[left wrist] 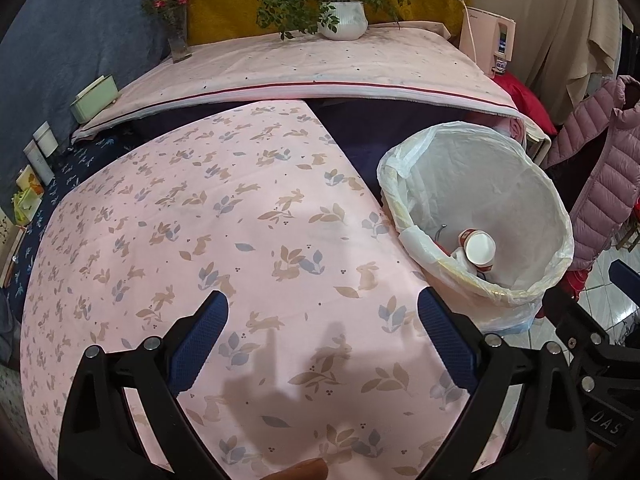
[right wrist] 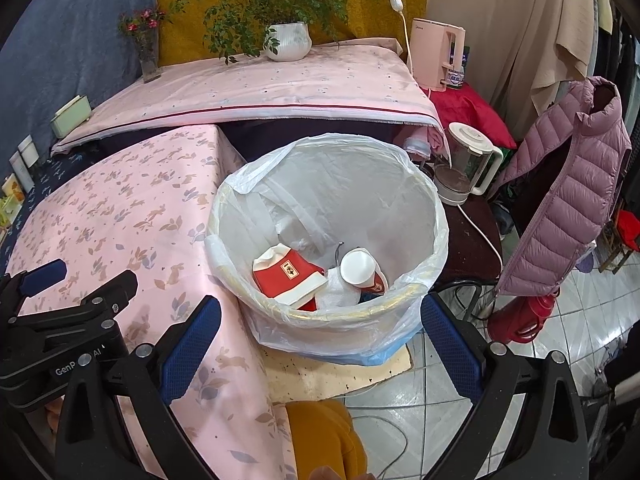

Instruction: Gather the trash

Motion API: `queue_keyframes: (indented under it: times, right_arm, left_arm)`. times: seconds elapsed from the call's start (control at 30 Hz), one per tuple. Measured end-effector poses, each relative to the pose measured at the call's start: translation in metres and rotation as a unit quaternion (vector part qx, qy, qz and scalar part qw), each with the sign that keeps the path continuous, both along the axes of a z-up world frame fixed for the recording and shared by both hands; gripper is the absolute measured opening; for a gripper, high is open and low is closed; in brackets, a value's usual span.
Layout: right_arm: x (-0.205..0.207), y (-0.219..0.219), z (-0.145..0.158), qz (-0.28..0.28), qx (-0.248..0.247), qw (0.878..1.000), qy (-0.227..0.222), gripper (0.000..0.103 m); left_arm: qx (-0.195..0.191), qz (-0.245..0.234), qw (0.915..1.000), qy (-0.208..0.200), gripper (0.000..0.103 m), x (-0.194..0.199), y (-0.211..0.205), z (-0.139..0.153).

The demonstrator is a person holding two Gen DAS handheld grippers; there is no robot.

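Since the cups (right wrist: pixel 316 278) sit in the bin (right wrist: pixel 428 200), I hold both claws wide and empty: right claw (right wrist: pixel 320 344) above it, left claw (left wrist: pixel 322 340) over the table (left wrist: pixel 160 220).

1. Trash bin (left wrist: pixel 476 216): left wrist view shows only the far inner wall; its near wall hides most of the contents, leaving one paper cup (left wrist: pixel 480 249) partly seen.
2. Red-and-white carton (right wrist: pixel 289 278): lower edge hidden behind the bin rim; small emblem unreadable.
3. Small items at the desk's left edge (left wrist: pixel 28 196): squeezed by the lens, too small to identify.
4. Right gripper (left wrist: pixel 592 364) in the left wrist view: cut off by the frame edge.
5. Left gripper (right wrist: pixel 48 320) in the right wrist view: partly cut off; printed lettering incomplete.
6. Orange fabric (right wrist: pixel 324 436): runs off the bottom edge.
7. Pink appliance (right wrist: pixel 438 54): label illegible.
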State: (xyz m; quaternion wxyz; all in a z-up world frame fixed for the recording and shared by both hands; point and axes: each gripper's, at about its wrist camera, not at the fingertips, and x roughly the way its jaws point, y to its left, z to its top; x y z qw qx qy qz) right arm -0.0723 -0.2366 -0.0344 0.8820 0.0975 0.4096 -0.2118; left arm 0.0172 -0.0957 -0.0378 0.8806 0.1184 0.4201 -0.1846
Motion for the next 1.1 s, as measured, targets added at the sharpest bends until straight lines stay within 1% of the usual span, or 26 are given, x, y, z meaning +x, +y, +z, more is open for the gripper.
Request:
queue_keyframes:
  times: [1.1]
  right_arm:
    - [-0.007, -0.008, -0.007, -0.011, 0.007, 1.000, 0.003, 0.096]
  left_arm:
    - [-0.001, 0.002, 1.0000, -0.004, 0.091, -0.010, -0.011, -0.001]
